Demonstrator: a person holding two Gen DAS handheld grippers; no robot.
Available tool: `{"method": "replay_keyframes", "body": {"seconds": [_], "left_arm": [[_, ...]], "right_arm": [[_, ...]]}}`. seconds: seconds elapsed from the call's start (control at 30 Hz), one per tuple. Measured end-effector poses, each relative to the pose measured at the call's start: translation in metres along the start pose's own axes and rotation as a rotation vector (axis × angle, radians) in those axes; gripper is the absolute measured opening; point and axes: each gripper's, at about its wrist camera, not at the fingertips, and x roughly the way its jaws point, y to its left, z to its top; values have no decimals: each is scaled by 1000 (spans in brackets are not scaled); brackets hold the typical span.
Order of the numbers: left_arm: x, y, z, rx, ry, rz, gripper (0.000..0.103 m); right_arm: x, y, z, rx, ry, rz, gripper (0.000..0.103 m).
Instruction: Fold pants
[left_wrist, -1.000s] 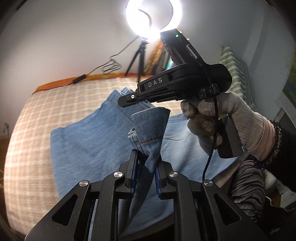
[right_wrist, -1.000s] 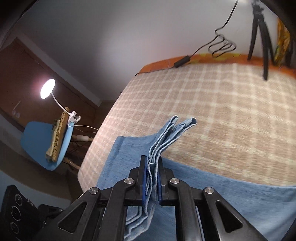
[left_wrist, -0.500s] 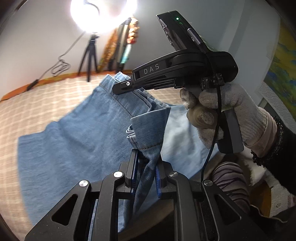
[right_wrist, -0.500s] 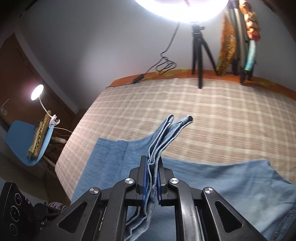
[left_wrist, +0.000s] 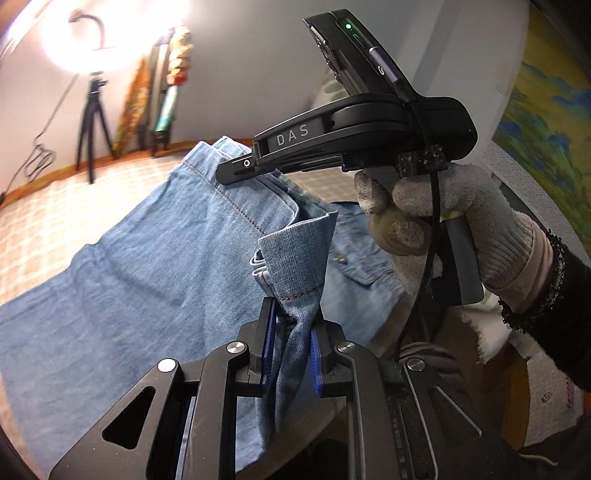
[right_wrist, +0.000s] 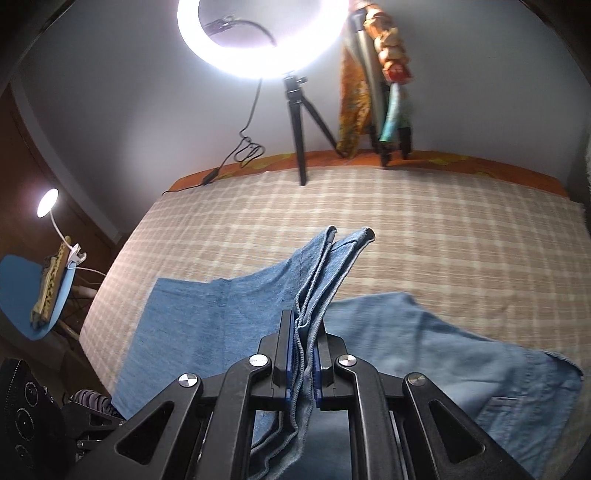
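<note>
Checked bedcover (right_wrist: 406, 221) lies under the denim pants (right_wrist: 192, 325), which have swung since a second ago: the ring light (right_wrist: 262, 37) now sits at 12 o'clock in the right view, so the fold is travelling across. No containers show. Left gripper (left_wrist: 291, 343) pinches a hem corner; right gripper (right_wrist: 303, 354) clamps stacked hems.

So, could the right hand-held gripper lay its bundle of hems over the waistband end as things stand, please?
Probably yes: the right hand-held gripper grips the jeans hems, and only bare checked bedcover and flat denim lie ahead; the ring light tripod stands far back.
</note>
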Motion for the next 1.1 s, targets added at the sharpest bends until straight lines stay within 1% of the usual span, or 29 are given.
{"method": "replay_keyframes", "body": {"seconds": [0.3, 0.43, 0.53, 0.6, 0.67, 0.77, 0.87, 0.93, 1.03, 1.1], "left_arm": [[42, -44, 13, 69, 40, -69, 14], [60, -55, 20, 63, 74, -121, 14], [70, -62, 23, 63, 110, -148, 15], [70, -66, 22, 76, 127, -156, 19], [66, -66, 20, 97, 136, -135, 27], [50, -53, 17, 82, 131, -123, 27], [29, -31, 12, 59, 114, -76, 27], [14, -12, 8, 46, 105, -20, 27], [-8, 28, 0, 13, 111, 91, 27], [-18, 53, -6, -25, 125, 133, 27]], "right_arm": [[-32, -62, -23, 62, -16, -94, 6], [-42, -88, -32, 101, -18, -127, 5], [-47, -103, -37, 110, -21, -167, 5], [-51, -117, -39, 130, -26, -189, 5], [-53, -132, -43, 160, -24, -190, 5], [-49, -144, -49, 156, -3, -219, 5], [-47, -154, -57, 171, 8, -228, 5], [-46, -160, -60, 184, 8, -224, 5], [-41, -169, -65, 172, 22, -251, 5], [-35, -175, -70, 181, 37, -246, 6]]}}
